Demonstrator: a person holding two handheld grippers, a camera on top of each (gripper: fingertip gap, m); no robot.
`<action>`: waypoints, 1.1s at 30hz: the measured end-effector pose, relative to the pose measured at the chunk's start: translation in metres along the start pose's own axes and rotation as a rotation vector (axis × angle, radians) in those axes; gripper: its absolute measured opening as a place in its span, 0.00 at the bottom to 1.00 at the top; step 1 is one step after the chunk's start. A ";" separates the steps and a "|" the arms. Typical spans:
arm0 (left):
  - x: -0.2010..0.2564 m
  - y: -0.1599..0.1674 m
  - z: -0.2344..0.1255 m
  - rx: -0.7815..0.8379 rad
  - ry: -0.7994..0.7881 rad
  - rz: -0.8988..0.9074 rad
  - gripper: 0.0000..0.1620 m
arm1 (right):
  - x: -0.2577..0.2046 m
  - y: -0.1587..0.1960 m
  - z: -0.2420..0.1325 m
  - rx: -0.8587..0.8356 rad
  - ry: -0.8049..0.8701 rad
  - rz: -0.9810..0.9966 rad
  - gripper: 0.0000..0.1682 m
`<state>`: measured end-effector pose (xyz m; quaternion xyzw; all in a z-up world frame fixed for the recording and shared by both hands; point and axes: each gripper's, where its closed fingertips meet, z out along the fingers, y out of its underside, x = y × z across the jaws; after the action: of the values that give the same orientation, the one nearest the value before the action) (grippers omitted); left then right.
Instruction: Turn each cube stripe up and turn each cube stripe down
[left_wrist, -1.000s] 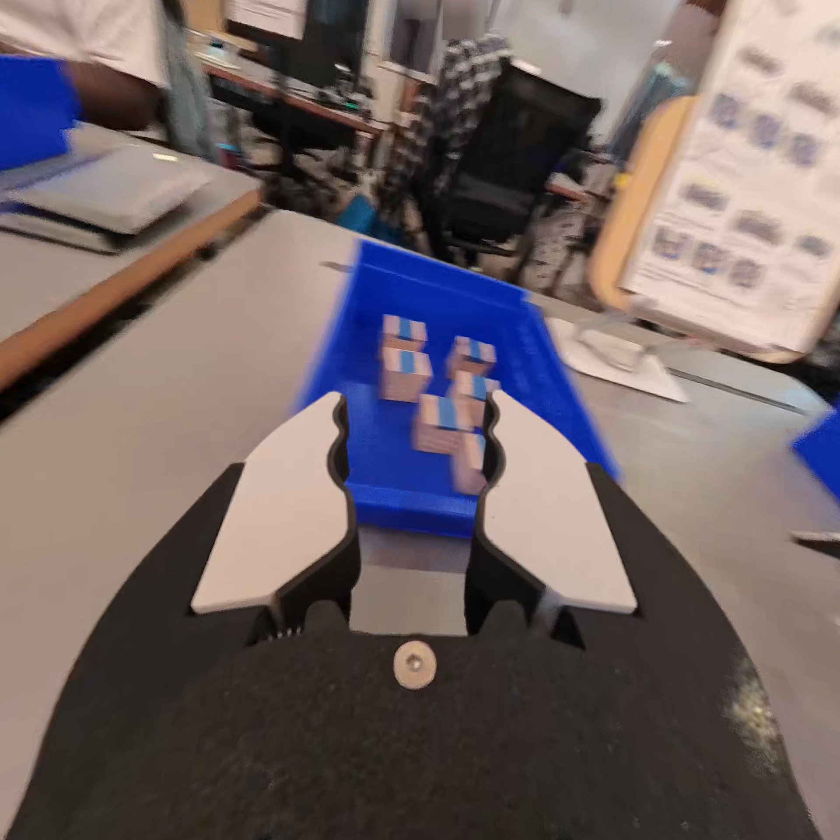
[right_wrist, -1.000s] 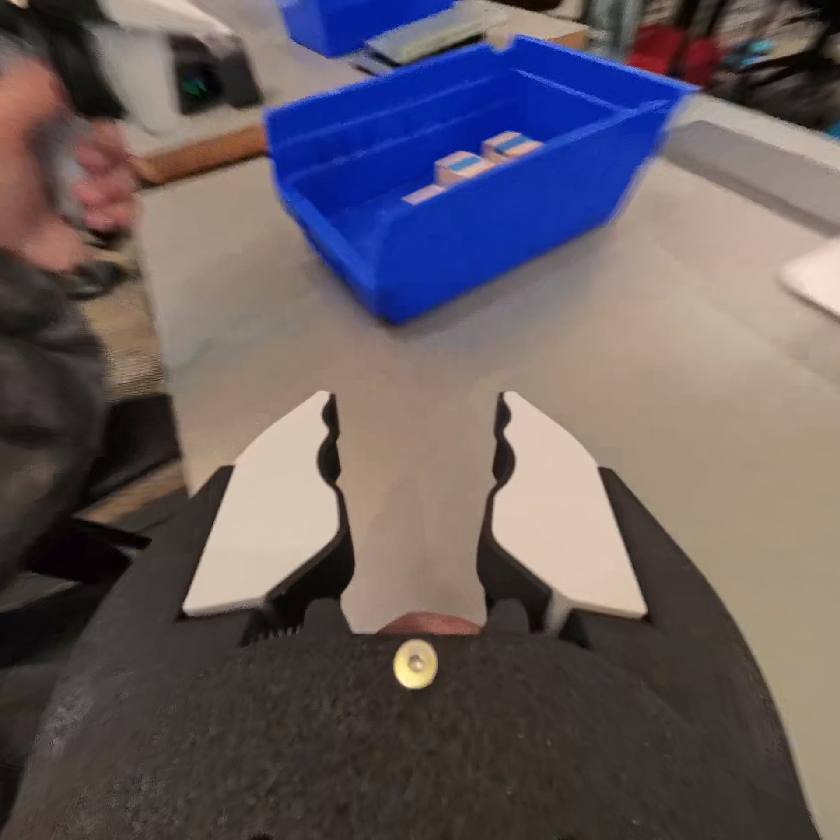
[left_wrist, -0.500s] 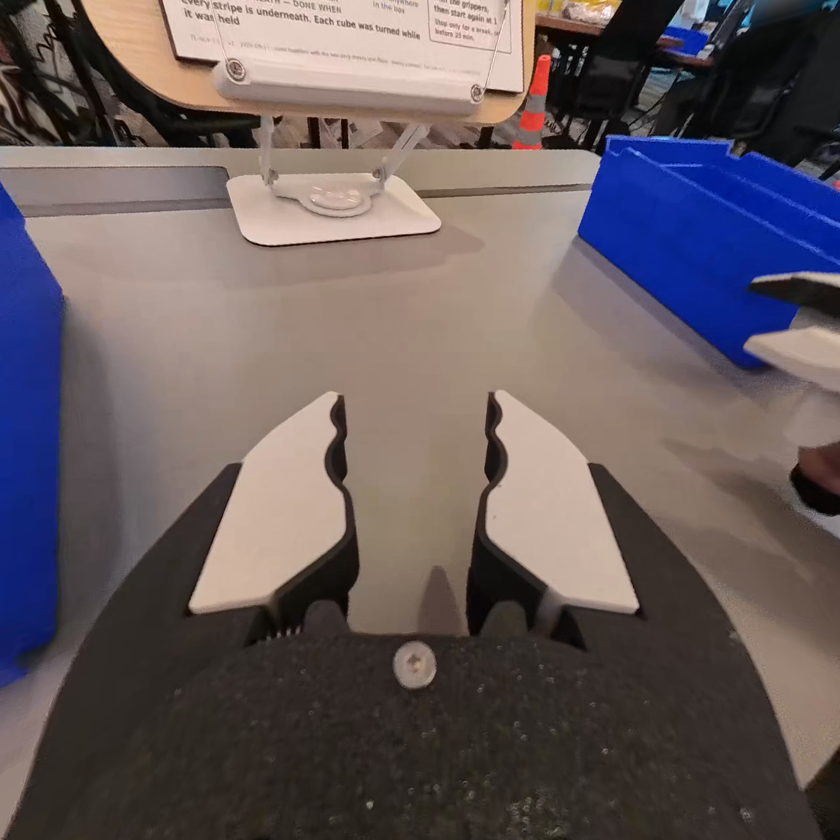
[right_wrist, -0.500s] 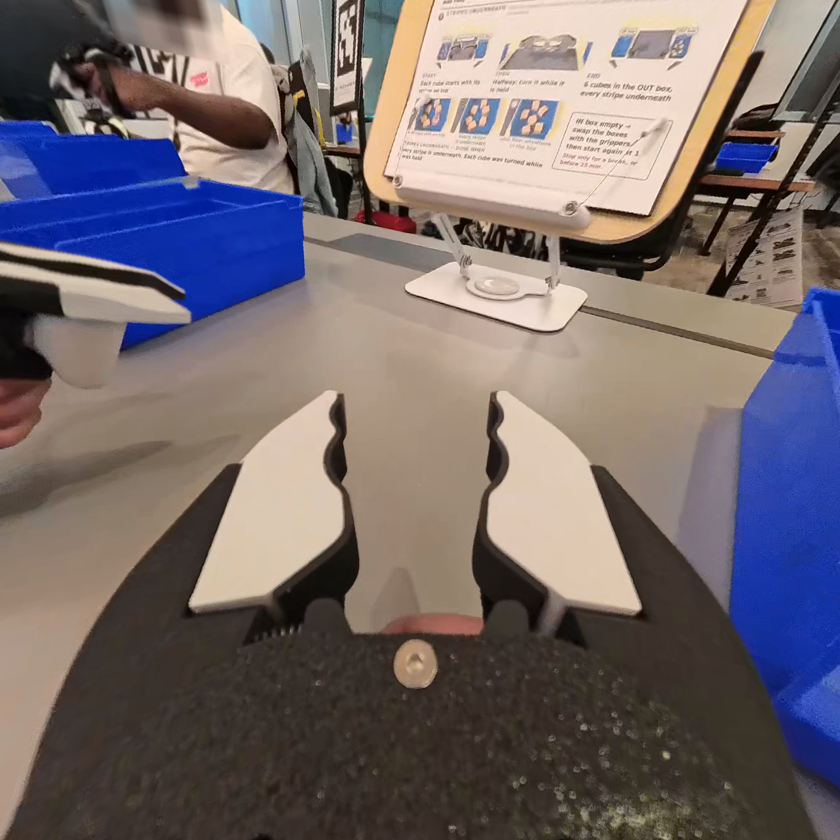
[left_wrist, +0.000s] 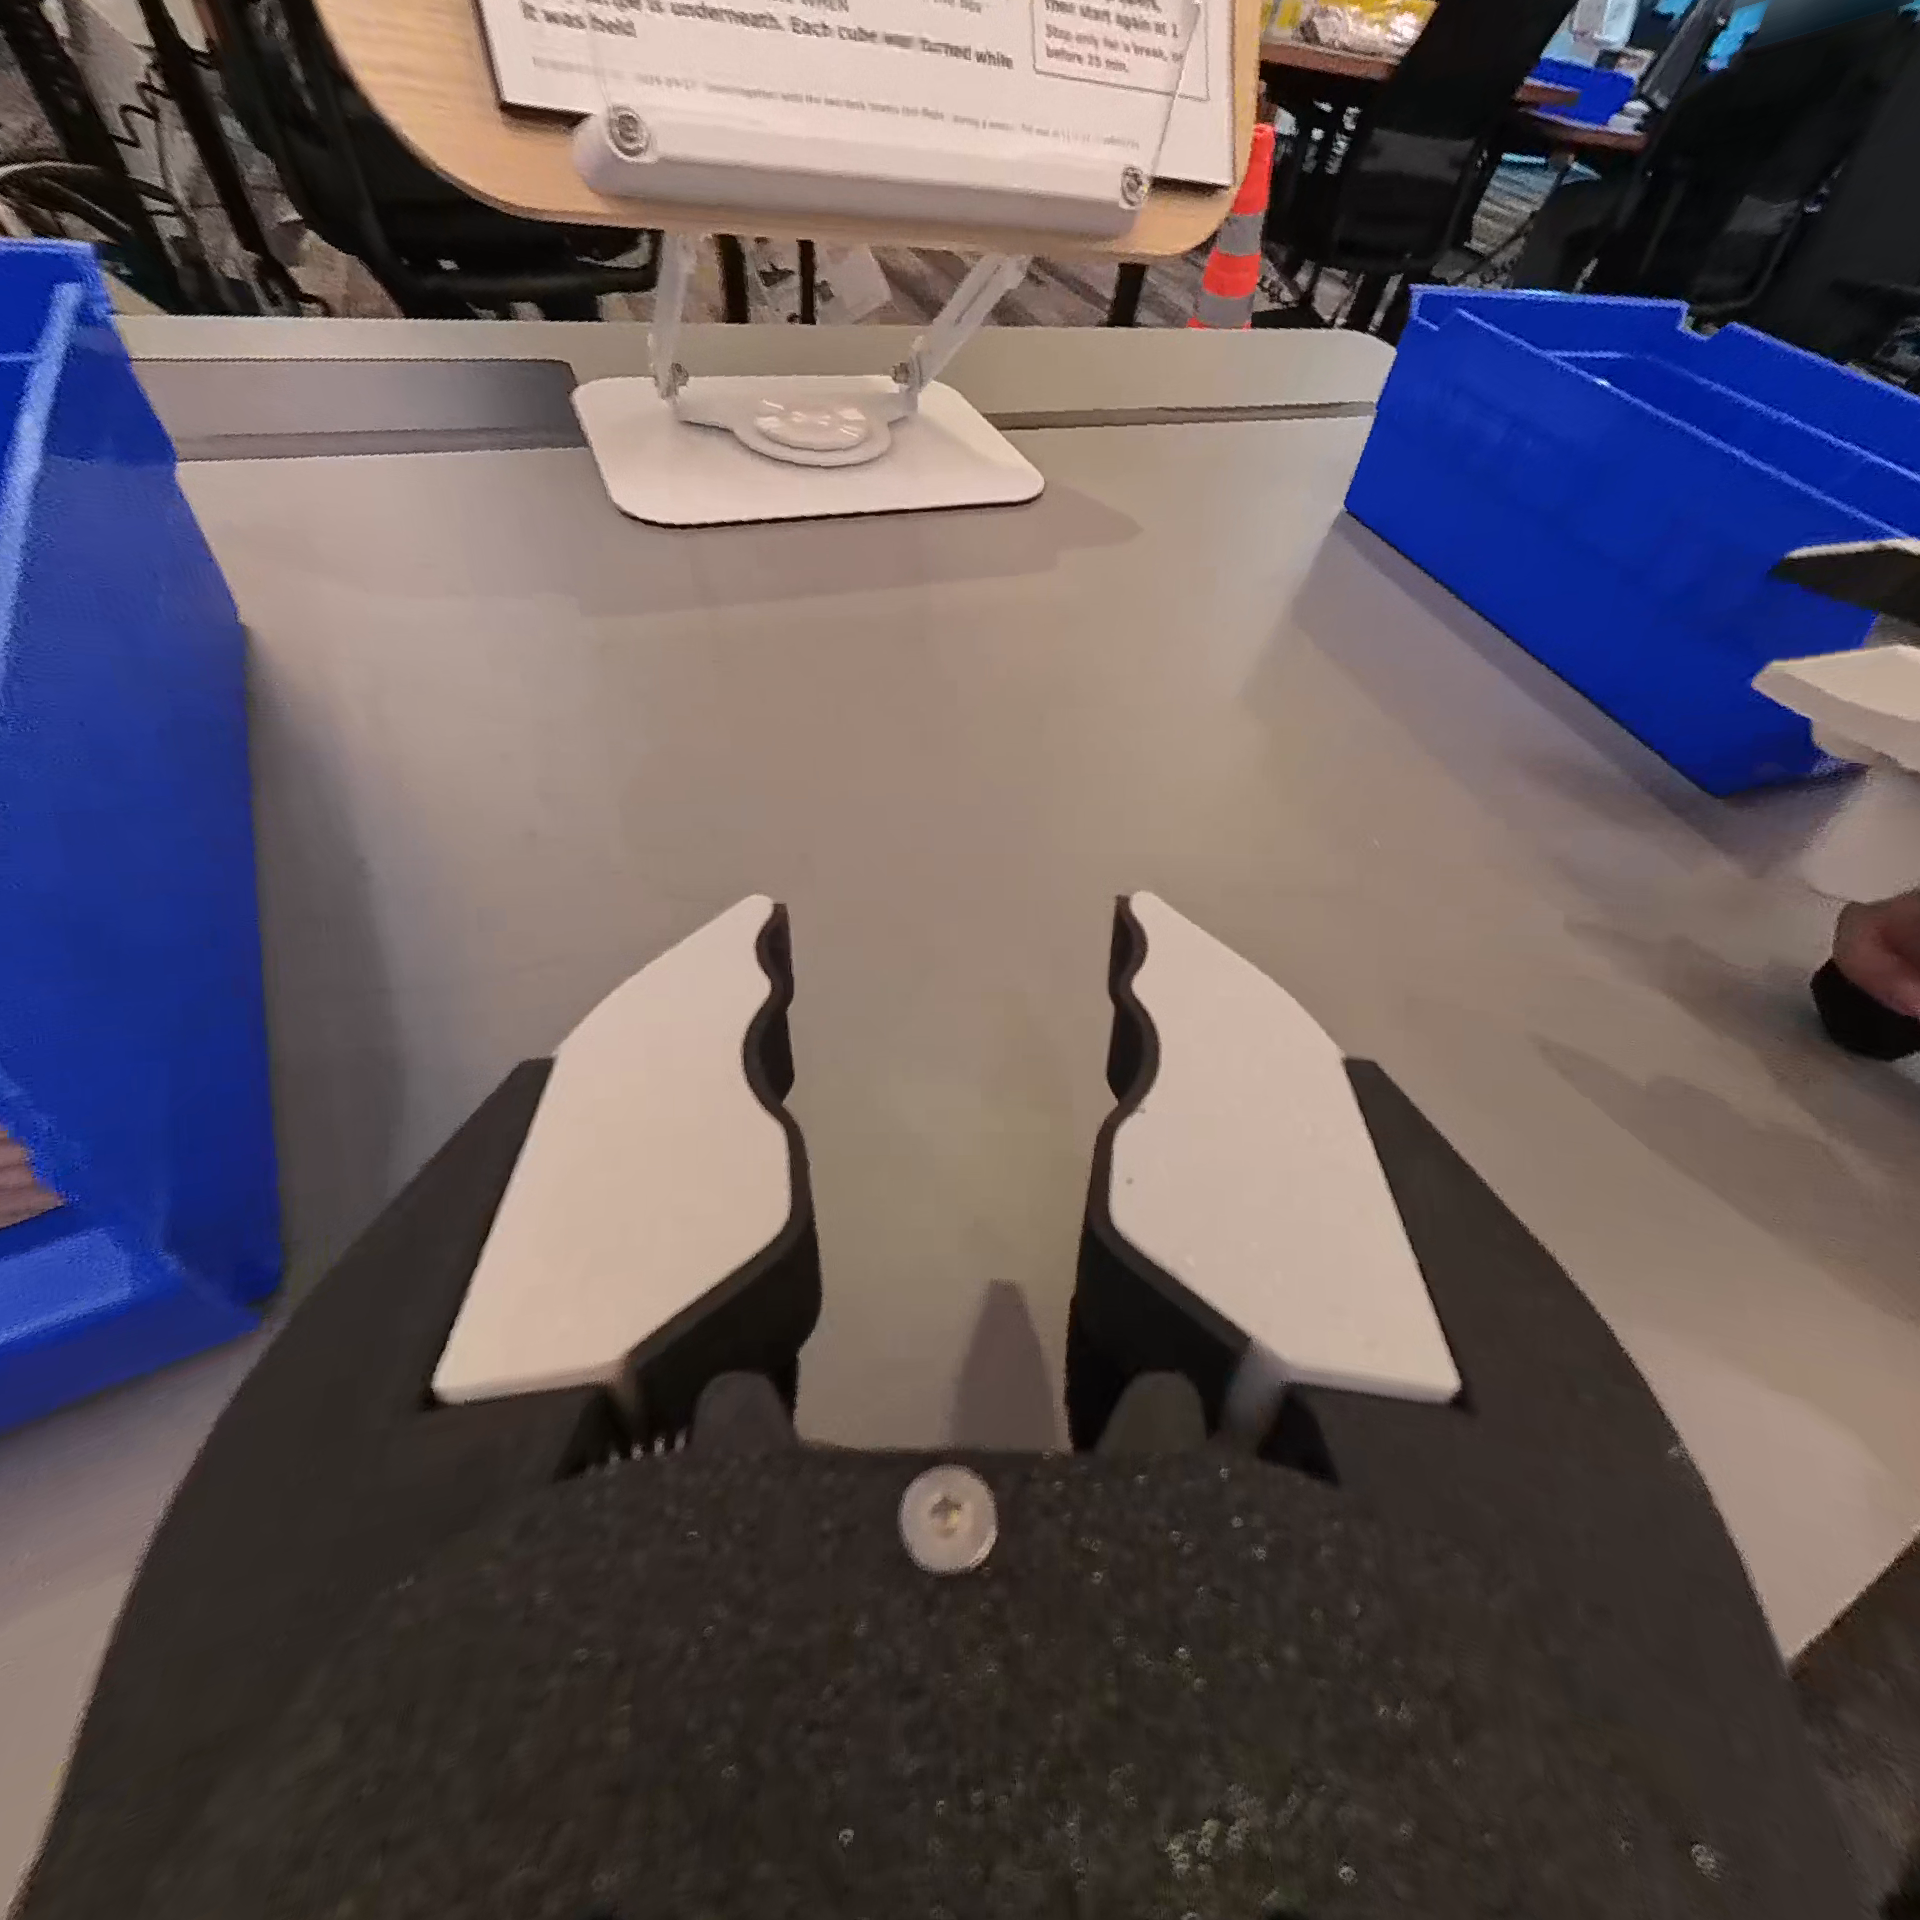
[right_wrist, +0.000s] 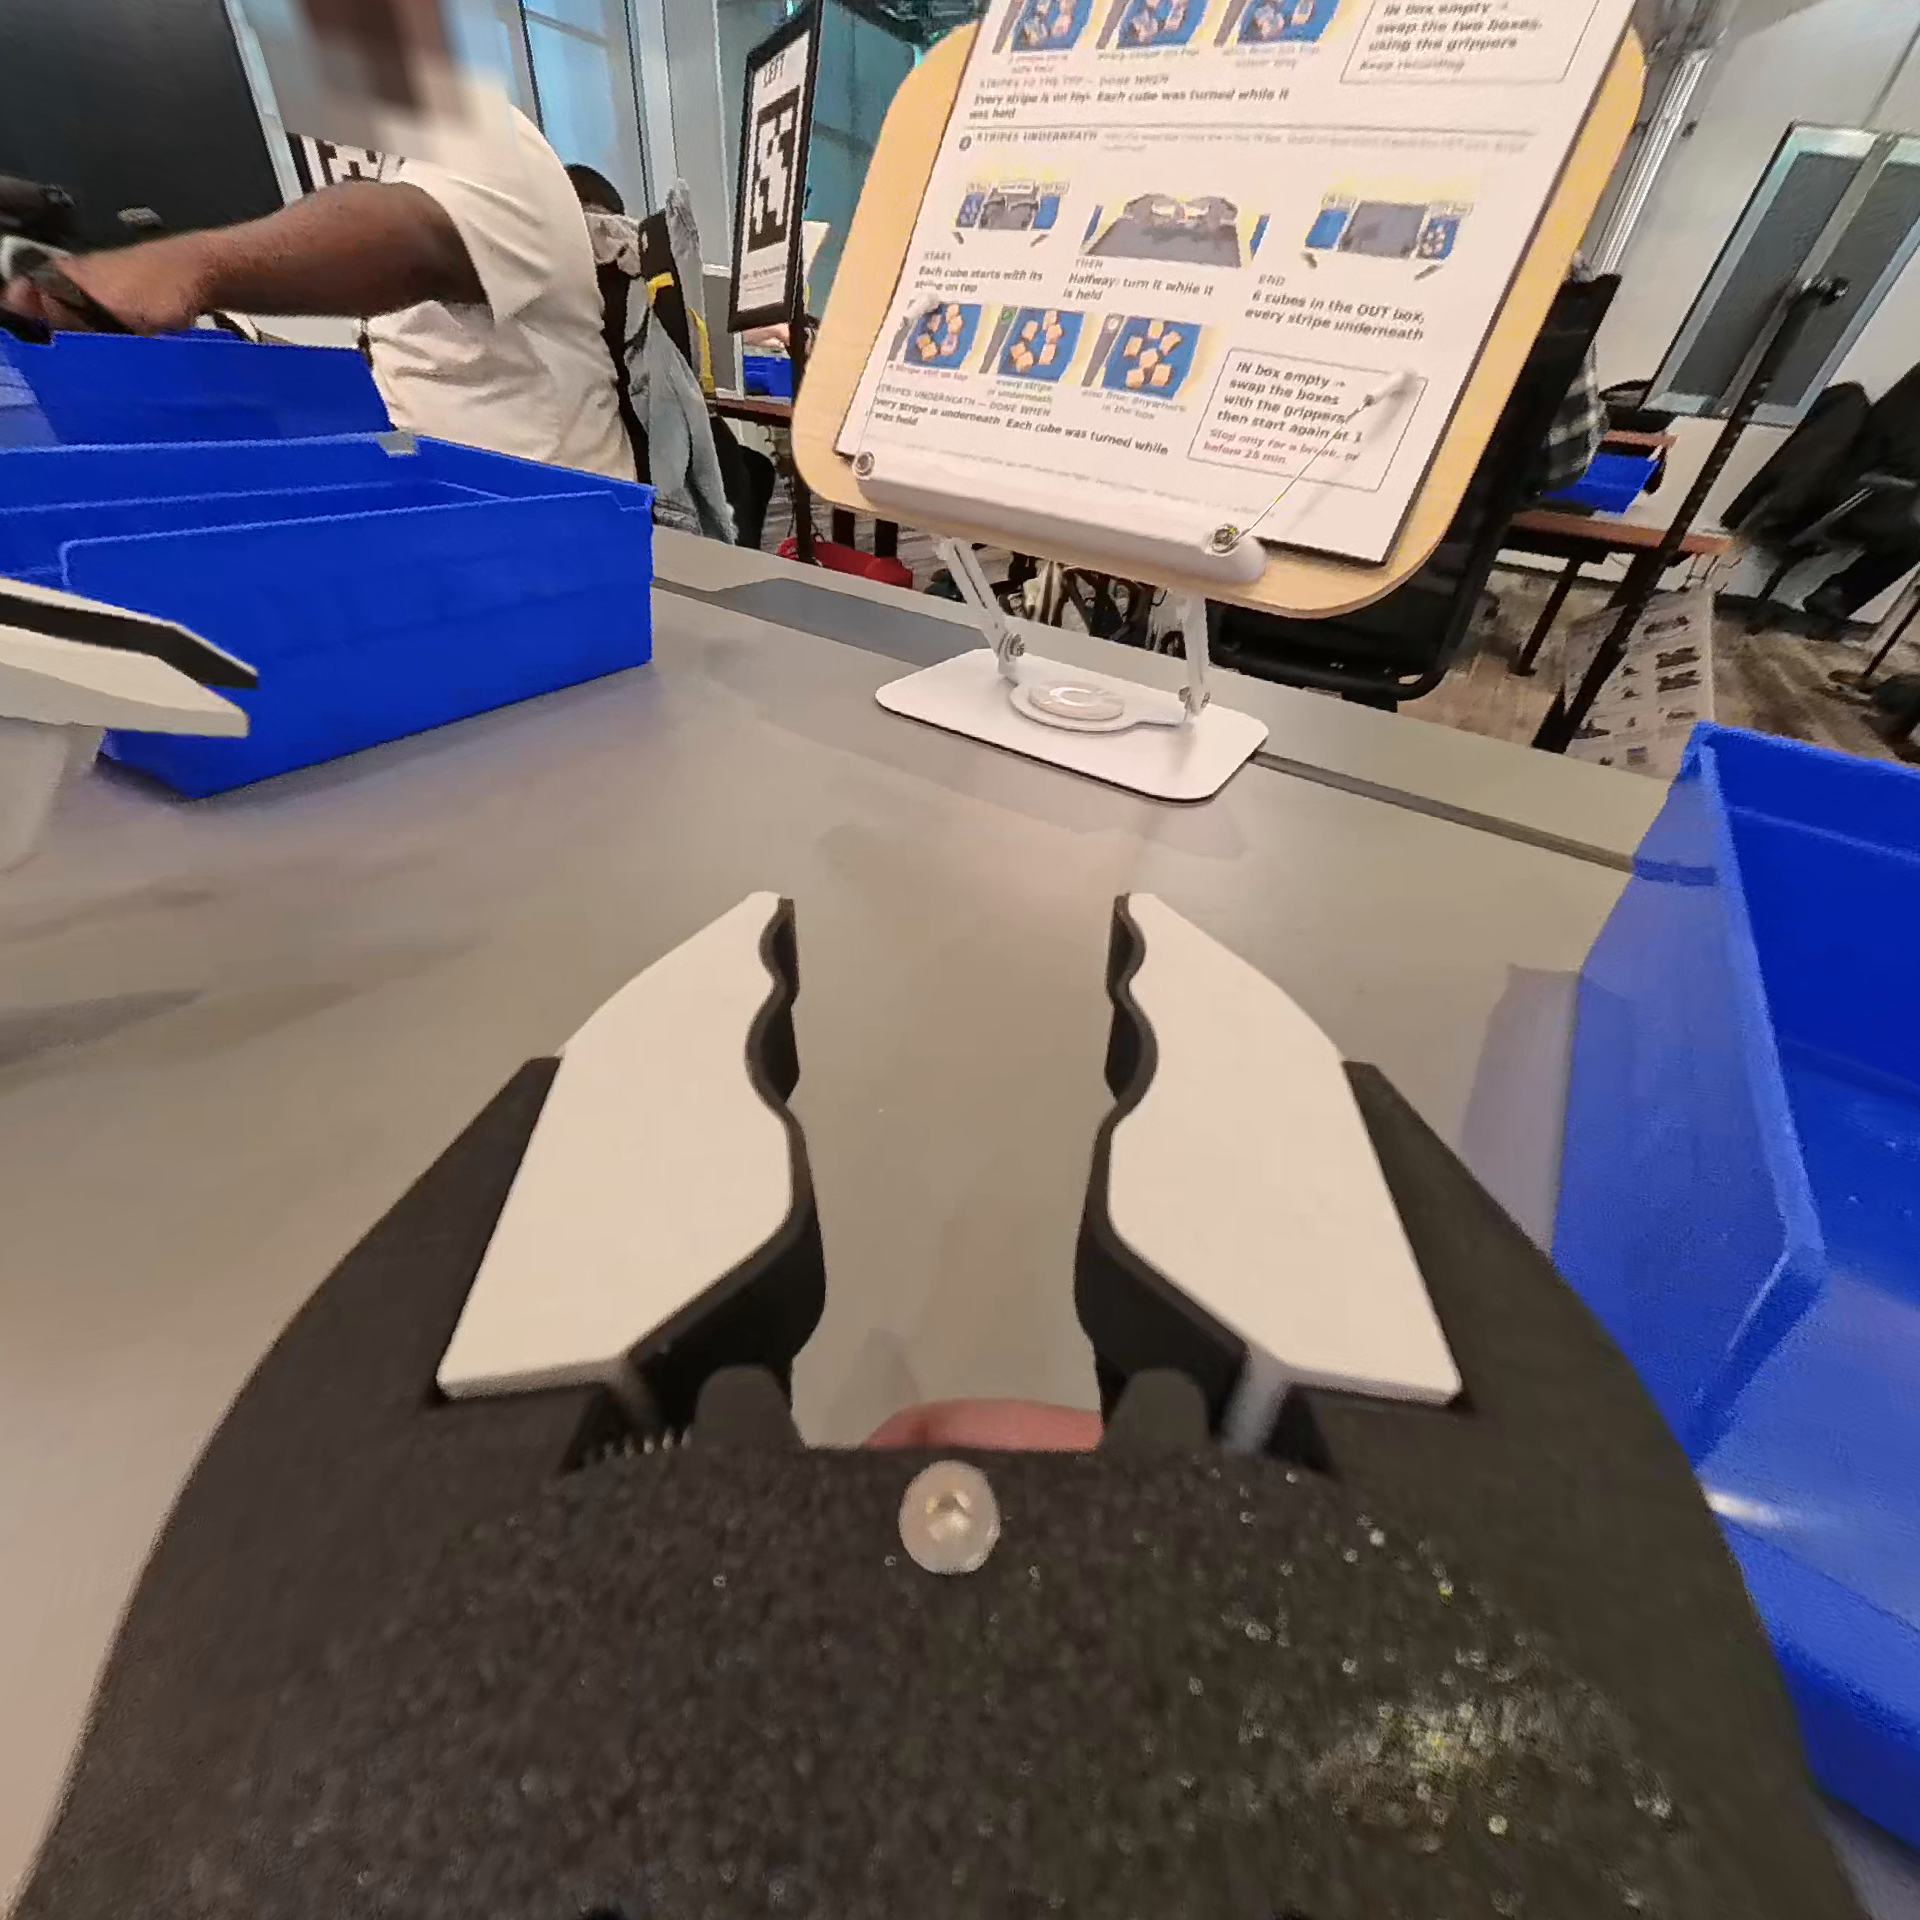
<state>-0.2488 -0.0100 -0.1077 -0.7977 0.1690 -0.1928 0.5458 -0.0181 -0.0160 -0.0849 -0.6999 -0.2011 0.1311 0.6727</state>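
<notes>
Along the desk's (left_wrist: 935, 727) far edge we see an instruction stand (left_wrist: 805, 442), blue bins (left_wrist: 1621, 520) at both side edges; our left tongs (left_wrist: 945, 914) and right tongs (right_wrist: 945, 914) gape, empty.

Blue bins (left_wrist: 1621, 520) on a grey table (left_wrist: 831, 727) — white fingers (left_wrist: 644, 1143) edged black, speckled black foam gripper body (left_wrist: 935, 1714).
</notes>
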 end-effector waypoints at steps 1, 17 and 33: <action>0.004 0.001 0.001 -0.005 0.019 0.004 0.36 | 0.000 0.000 -0.001 0.000 0.004 -0.004 0.34; -0.050 -0.041 -0.069 -0.188 0.137 0.394 0.34 | -0.008 0.004 0.003 -0.010 -0.087 0.064 0.33; -0.195 0.016 -0.025 -0.992 0.457 0.860 0.37 | -0.002 0.006 0.005 -0.017 -0.101 0.147 0.33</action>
<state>-0.4316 0.0583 -0.1381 -0.7545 0.6489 -0.0223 0.0954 -0.0219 -0.0130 -0.0910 -0.7108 -0.1842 0.2136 0.6444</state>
